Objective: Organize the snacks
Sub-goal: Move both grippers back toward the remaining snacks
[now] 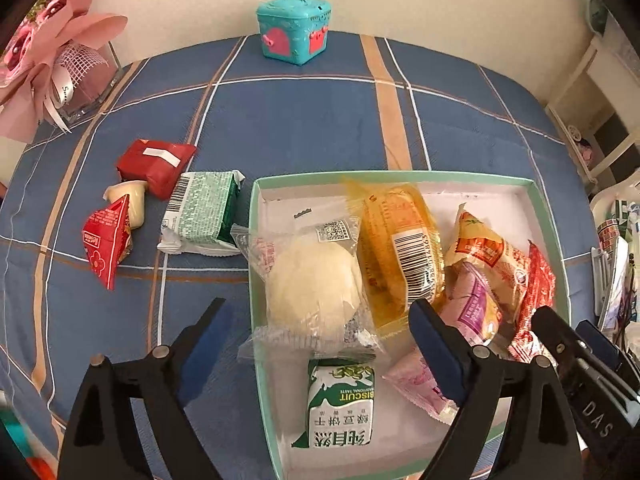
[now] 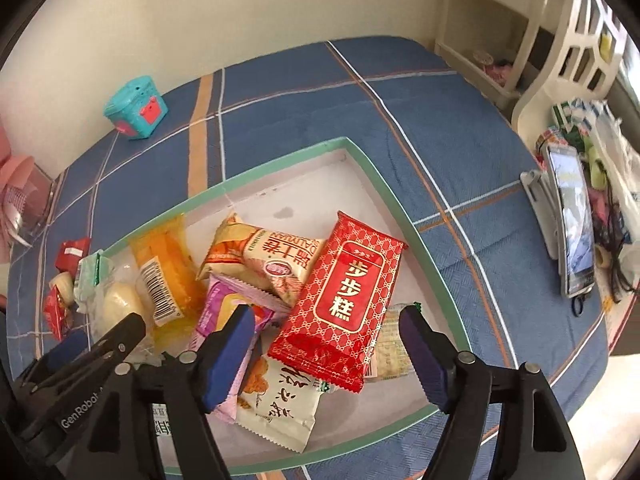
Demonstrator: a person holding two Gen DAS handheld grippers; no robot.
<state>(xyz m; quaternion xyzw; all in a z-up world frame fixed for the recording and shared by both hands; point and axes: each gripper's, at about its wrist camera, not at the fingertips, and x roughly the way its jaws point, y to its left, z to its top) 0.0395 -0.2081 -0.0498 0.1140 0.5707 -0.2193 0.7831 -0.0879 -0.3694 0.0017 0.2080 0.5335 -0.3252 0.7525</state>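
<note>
A shallow white box with a mint-green rim (image 1: pixel 253 240) (image 2: pixel 384 184) sits on the blue checked cloth and holds several snacks. My left gripper (image 1: pixel 320 312) hangs open over a white bun in clear wrap (image 1: pixel 312 280), its pads clear of it. Beside the bun are an orange cake pack (image 1: pixel 400 248) and a green-white biscuit pack (image 1: pixel 340 404). My right gripper (image 2: pixel 326 312) is open astride a red packet (image 2: pixel 344 300) lying on other packets, pads not touching. On the cloth left of the box lie a green pack (image 1: pixel 204 212), a red pack (image 1: pixel 156 164) and a small red packet (image 1: pixel 106 240).
A teal toy chest (image 1: pixel 294 34) stands at the table's far edge by the wall. Pink paper flowers in a clear vase (image 1: pixel 52 60) fill the far left corner. A phone on a stand (image 2: pixel 572 216) and clutter sit at the right edge, with white furniture behind.
</note>
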